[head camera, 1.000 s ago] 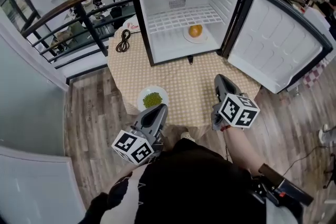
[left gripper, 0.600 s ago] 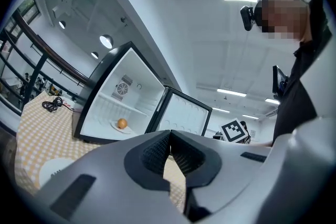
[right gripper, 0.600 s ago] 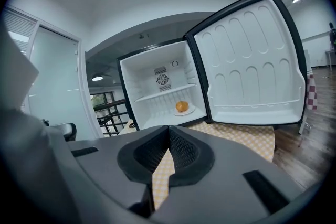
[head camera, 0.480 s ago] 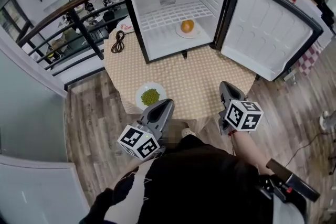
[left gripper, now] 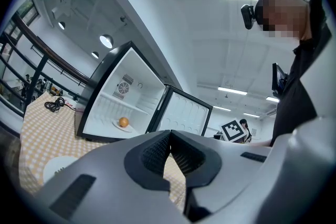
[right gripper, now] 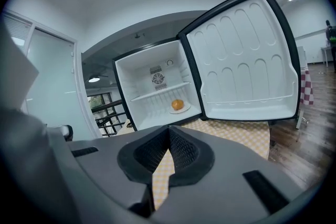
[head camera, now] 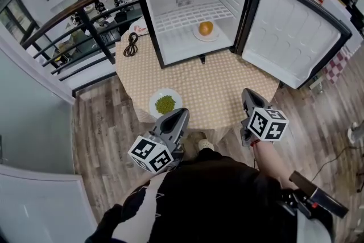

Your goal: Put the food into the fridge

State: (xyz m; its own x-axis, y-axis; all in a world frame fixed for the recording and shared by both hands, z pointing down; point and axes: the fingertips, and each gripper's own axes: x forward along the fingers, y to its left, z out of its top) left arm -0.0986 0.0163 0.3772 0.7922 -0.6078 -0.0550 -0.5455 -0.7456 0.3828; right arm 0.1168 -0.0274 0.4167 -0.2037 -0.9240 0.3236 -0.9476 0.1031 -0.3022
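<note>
Nearest the person, both tools hang short of the table's near edge, well in front of the fridge, probably because neither has work in hand at this instant. The grey left gripper (head camera: 181,114) has its ribbed black pads pressed together with nothing between them, and the grey right gripper (head camera: 248,94) is likewise fully closed and empty. Just beyond the left gripper, at the edge farthest from the fridge, a small white round plate (head camera: 154,106) carries a heap of small green food (head camera: 165,103), perhaps peas. It is the one item left outside, so it looks like the next thing to carry. The plate sits on a round table with a beige checked cloth (head camera: 222,82), which also bears the fridge at its far side. That black compact fridge with a white interior (head camera: 170,37) stands with its white-lined door (head camera: 296,37) swung wide to the right, leaving the opening free for loading. On the fridge floor, below the wire shelf, a round orange fruit (head camera: 206,28) rests on a second white plate (head camera: 198,37), apparently already stowed. A coiled black cable (head camera: 132,44) lies beside the fridge's left wall.
</note>
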